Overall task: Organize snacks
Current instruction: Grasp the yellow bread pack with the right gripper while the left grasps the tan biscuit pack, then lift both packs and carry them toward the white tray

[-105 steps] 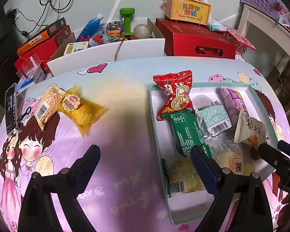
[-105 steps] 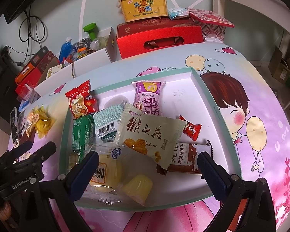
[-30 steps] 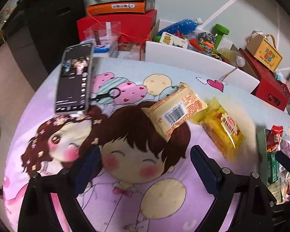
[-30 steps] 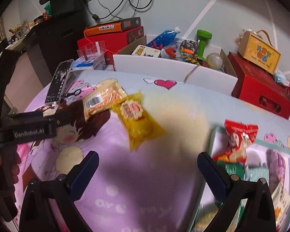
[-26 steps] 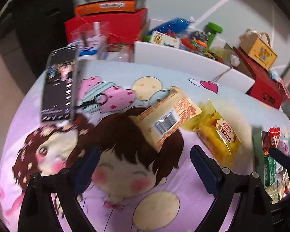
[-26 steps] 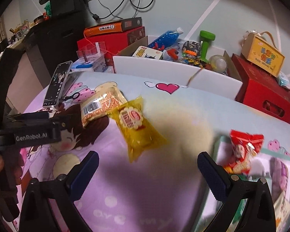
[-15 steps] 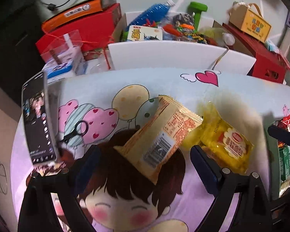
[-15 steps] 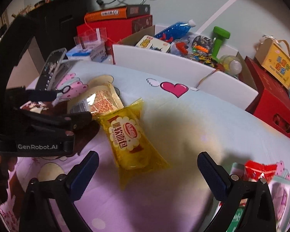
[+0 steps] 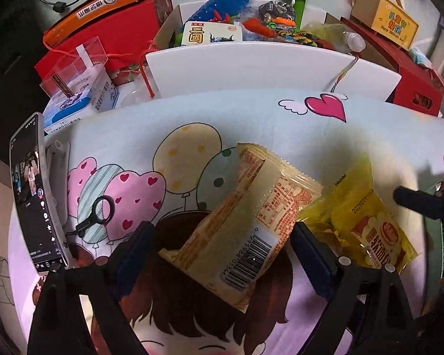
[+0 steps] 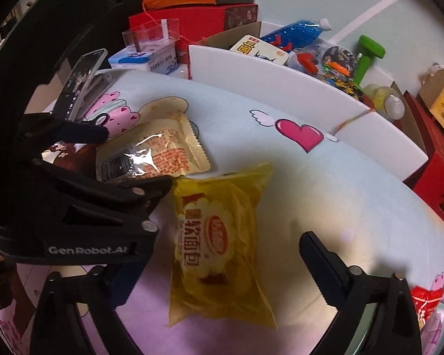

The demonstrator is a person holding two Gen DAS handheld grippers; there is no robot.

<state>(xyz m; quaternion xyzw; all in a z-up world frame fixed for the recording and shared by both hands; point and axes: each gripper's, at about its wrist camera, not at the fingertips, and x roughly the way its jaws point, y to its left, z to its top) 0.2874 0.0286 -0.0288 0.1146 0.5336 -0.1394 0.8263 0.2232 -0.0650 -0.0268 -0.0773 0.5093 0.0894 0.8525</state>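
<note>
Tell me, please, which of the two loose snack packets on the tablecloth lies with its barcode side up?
The pale orange-printed packet, lying between the left gripper's jaws. The yellow bread packet beside it shows its front logo instead.

Two snack packets lie side by side on the cartoon-printed tablecloth [image 9: 251, 118]: the barcoded packet [image 9: 245, 224] to the left, the soft-bread packet [image 10: 219, 245] touching its right edge. A phone [image 9: 34, 192] lies near the cloth's left edge, a ring-handled tool [image 9: 94, 216] just right of it. Behind the cloth stands a white open box [image 9: 266, 68] filled with toys, flanked by gift boxes [image 9: 109, 29].
</note>
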